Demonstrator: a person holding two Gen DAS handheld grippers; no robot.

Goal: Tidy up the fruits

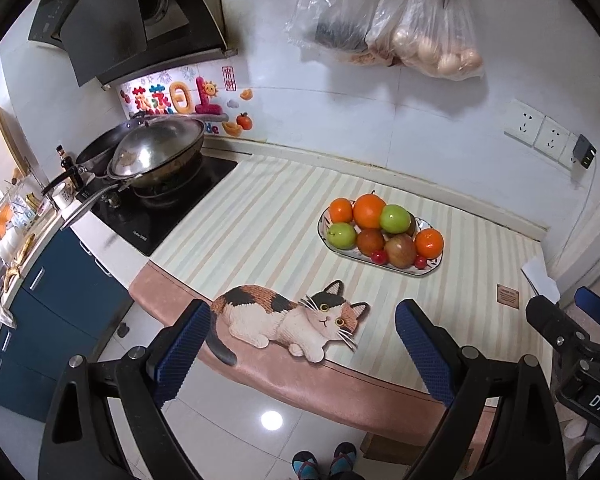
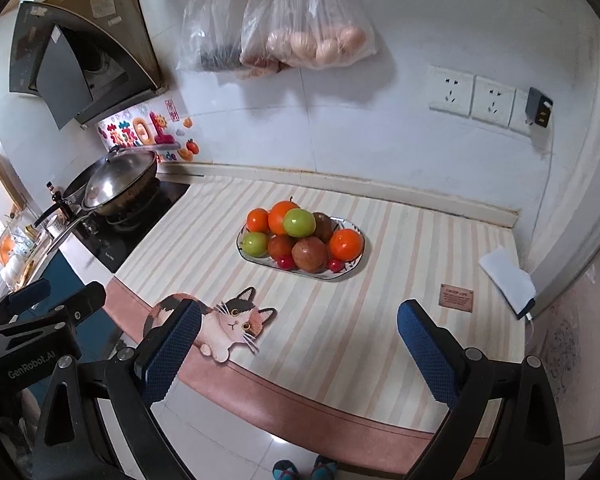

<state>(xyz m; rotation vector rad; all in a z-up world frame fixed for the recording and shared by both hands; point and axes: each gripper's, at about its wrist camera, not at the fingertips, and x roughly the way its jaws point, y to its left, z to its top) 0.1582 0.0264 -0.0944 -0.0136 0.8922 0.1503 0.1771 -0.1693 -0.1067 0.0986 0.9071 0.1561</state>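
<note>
An oval white plate (image 1: 430, 270) (image 2: 350, 274) piled with fruit stands on the striped counter mat. On it lie oranges (image 1: 369, 211) (image 2: 346, 244), green apples (image 1: 395, 218) (image 2: 299, 222), brownish-red fruits (image 1: 400, 251) (image 2: 310, 254) and small red cherries (image 1: 379, 257) (image 2: 285, 262). My left gripper (image 1: 302, 326) is open and empty, held before the counter's front edge, well short of the plate. My right gripper (image 2: 300, 328) is open and empty too, over the front edge; it also shows at the right of the left wrist view (image 1: 556, 316).
A cat-shaped decoration (image 1: 292, 316) (image 2: 224, 322) lies at the counter's front edge. A wok with lid (image 1: 156, 152) (image 2: 118, 180) sits on the stove to the left. Plastic bags (image 1: 432, 36) (image 2: 308, 32) hang on the wall. A white cloth (image 2: 506, 280) lies at the right.
</note>
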